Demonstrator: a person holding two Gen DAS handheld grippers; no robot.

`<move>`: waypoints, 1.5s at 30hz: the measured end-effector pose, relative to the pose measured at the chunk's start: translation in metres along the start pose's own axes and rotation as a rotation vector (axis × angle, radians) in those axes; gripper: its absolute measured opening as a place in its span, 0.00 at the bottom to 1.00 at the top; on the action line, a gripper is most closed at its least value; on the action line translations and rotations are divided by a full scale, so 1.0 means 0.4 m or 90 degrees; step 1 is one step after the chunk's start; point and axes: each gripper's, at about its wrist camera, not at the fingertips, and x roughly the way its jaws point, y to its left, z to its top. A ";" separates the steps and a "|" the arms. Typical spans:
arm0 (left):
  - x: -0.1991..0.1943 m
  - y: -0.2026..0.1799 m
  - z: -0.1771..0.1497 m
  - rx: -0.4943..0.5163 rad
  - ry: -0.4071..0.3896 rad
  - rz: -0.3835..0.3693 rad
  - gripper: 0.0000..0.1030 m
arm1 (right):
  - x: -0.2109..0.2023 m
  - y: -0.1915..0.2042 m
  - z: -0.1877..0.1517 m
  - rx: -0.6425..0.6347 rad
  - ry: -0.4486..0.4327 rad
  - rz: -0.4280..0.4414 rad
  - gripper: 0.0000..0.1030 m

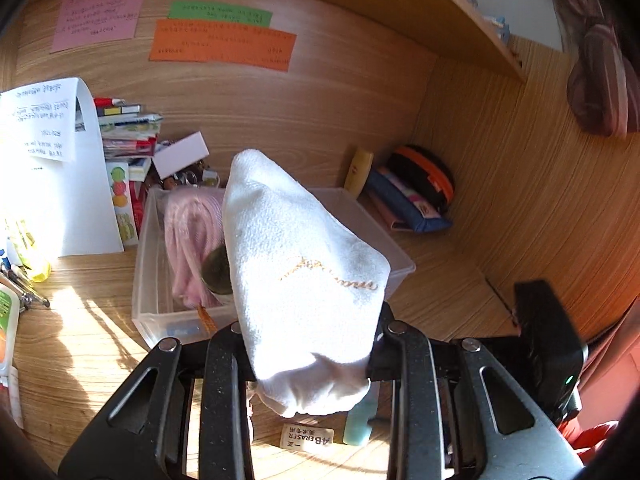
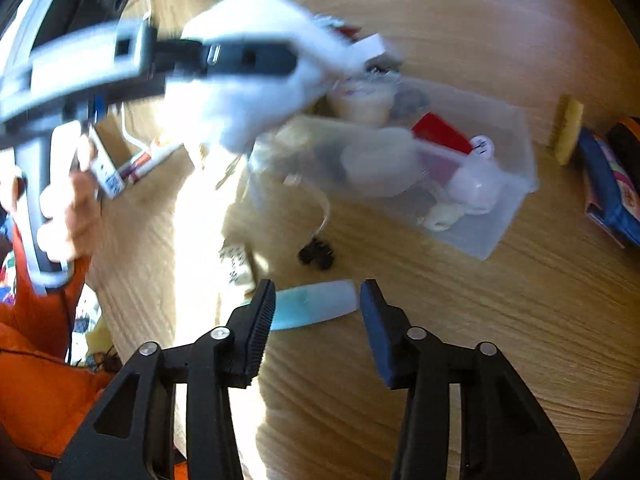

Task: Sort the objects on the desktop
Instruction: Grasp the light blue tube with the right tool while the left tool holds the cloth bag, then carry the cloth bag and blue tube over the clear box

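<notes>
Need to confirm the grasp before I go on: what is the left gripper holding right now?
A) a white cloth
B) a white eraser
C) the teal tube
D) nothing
A: the left gripper is shut on the white cloth, which hangs lifted in front of the clear plastic bin, while the teal tube lies on the desk.

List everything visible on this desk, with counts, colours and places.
cloth: one, white, clamped in left tongs above the bin
bin: one, clear plastic, mid-desk, filled with small items
tube: one, pale blue, on desk ahead of right tongs
eraser: one, white, on desk
paper notes: three, pink, green, orange, on back wall
books: stack, mixed, left rear
left tongs: black, shut on cloth
right tongs: black, open
</notes>
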 end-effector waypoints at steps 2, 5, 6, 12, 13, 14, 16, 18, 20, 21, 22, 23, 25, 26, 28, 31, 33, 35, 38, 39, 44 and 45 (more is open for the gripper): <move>-0.007 0.007 0.004 -0.005 -0.006 -0.003 0.29 | 0.011 0.011 0.001 -0.014 0.011 -0.003 0.59; -0.020 0.019 0.008 -0.013 -0.011 -0.007 0.29 | 0.022 0.025 0.004 -0.035 0.023 -0.004 0.64; -0.022 0.023 0.010 -0.016 -0.012 -0.009 0.29 | 0.026 0.028 0.006 -0.041 0.027 -0.004 0.64; -0.028 0.046 0.021 -0.028 -0.017 -0.017 0.29 | 0.044 0.045 0.003 -0.072 0.042 -0.011 0.65; -0.030 0.049 0.023 -0.030 -0.017 -0.023 0.29 | 0.045 0.046 0.003 -0.075 0.039 -0.015 0.65; -0.032 0.051 0.025 -0.032 -0.019 -0.025 0.29 | 0.044 0.047 0.000 -0.078 0.036 -0.017 0.65; -0.033 0.052 0.028 -0.030 -0.021 -0.021 0.29 | 0.043 0.049 -0.001 -0.083 0.032 -0.017 0.65; -0.034 0.055 0.031 -0.030 -0.023 -0.021 0.29 | 0.039 0.041 0.000 -0.091 0.028 -0.015 0.59; -0.035 0.059 0.036 -0.033 -0.026 -0.023 0.29 | 0.038 0.041 0.004 -0.091 0.031 -0.007 0.50; -0.035 0.060 0.039 -0.034 -0.027 -0.023 0.29 | 0.038 0.039 0.006 -0.090 0.035 -0.004 0.48; -0.036 0.060 0.042 -0.035 -0.029 -0.024 0.29 | 0.039 0.038 0.008 -0.089 0.038 -0.005 0.48; -0.038 0.061 0.045 -0.036 -0.032 -0.024 0.29 | 0.041 0.036 0.009 -0.089 0.041 -0.006 0.48; -0.042 0.060 0.050 -0.033 -0.036 -0.023 0.29 | 0.038 0.039 0.011 -0.096 0.047 -0.015 0.49; -0.044 0.058 0.052 -0.031 -0.038 -0.022 0.29 | 0.038 0.044 0.012 -0.101 0.049 -0.022 0.53; -0.046 0.055 0.057 -0.025 -0.042 -0.021 0.29 | 0.030 0.049 0.009 -0.113 0.046 -0.033 0.68; -0.046 0.052 0.069 -0.020 -0.044 -0.022 0.29 | 0.026 0.055 0.004 -0.138 0.042 -0.041 0.73; -0.041 0.052 0.079 -0.018 -0.044 -0.022 0.29 | 0.035 0.053 0.007 -0.149 0.052 -0.042 0.73; -0.037 0.051 0.092 -0.014 -0.045 -0.022 0.29 | 0.054 0.049 0.013 -0.160 0.068 -0.048 0.73; -0.030 0.052 0.110 -0.008 -0.046 -0.024 0.29 | 0.075 0.037 0.027 -0.166 0.078 -0.040 0.73; -0.028 0.053 0.116 -0.006 -0.047 -0.023 0.29 | 0.083 0.030 0.035 -0.164 0.082 -0.032 0.73; -0.010 0.061 0.142 -0.006 -0.044 -0.022 0.29 | 0.107 0.000 0.054 -0.132 0.092 0.019 0.69; -0.006 0.064 0.145 -0.007 -0.043 -0.022 0.29 | 0.107 -0.005 0.055 -0.124 0.088 0.015 0.69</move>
